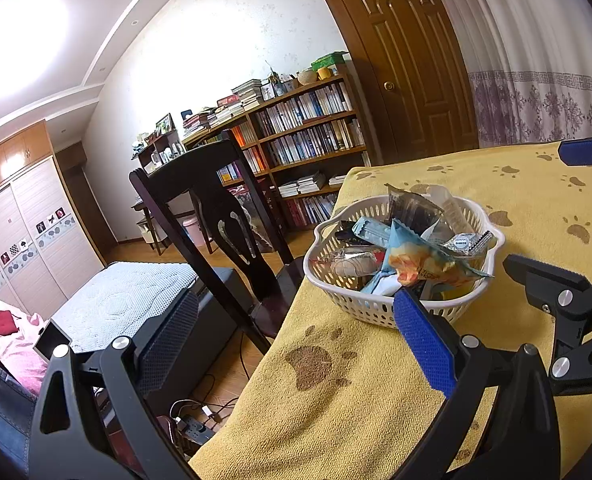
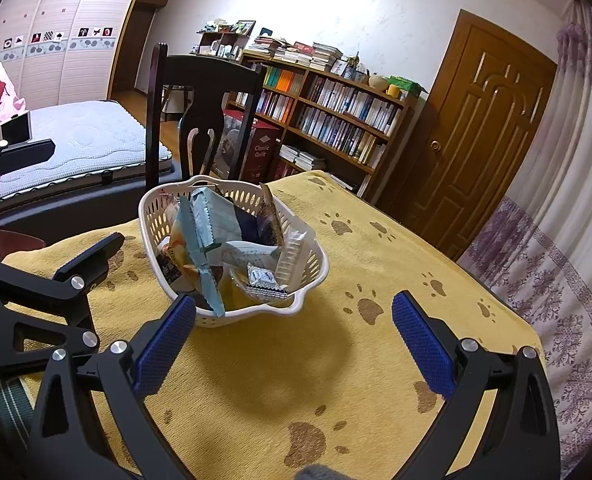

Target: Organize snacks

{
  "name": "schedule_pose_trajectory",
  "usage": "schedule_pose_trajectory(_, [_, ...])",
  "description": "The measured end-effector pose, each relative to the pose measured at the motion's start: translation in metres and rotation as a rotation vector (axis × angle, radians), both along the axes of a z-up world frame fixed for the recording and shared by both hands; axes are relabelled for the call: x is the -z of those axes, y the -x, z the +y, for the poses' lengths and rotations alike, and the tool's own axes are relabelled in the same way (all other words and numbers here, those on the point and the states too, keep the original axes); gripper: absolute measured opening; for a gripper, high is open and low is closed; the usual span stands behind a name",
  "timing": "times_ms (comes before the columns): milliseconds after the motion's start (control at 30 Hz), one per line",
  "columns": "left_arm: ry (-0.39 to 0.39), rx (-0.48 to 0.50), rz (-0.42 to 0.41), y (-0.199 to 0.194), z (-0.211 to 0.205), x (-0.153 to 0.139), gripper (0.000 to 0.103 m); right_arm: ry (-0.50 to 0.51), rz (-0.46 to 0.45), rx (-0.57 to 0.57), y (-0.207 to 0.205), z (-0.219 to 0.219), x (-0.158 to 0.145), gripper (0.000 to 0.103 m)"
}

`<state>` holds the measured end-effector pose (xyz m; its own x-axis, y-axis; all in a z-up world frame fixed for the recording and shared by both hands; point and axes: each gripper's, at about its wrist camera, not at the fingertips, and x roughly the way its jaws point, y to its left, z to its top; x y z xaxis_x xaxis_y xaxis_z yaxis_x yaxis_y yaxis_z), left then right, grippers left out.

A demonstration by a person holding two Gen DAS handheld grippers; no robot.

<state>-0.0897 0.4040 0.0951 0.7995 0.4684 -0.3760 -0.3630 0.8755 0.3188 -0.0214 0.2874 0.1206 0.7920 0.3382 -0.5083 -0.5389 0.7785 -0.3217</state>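
Many wrapped snacks (image 2: 224, 248) heaped in one white slotted basket (image 2: 314, 268), near the corner of a table with a yellow paw-print cloth (image 2: 396, 248). On top: a pale blue packet (image 1: 372, 230), an orange-and-blue packet (image 1: 424, 262), a small silver sachet (image 2: 261, 278), a dark wrapper (image 2: 270, 216). Left gripper (image 1: 296, 340) spread wide and empty, one blue pad (image 1: 424, 338) low against the basket wall, touching or not cannot be told. Right gripper (image 2: 294, 344) also wide open, holding nothing, just before the basket. Dark chair (image 2: 200, 92) behind the table.
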Motion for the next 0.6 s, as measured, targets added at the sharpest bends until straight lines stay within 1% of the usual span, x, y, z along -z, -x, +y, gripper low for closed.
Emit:
schedule_pose_trajectory(467, [-0.002,0.001,0.001,-0.0002,-0.0002,-0.0006,0.1,-0.003,-0.013,-0.018,0.0034,-0.0012,-0.0004,0.098])
schedule_pose_trajectory(600, [-0.003,0.007,0.0,0.0007,-0.001,0.0,0.1,-0.006,0.013,-0.007,0.0016,-0.0032,0.0005,0.098])
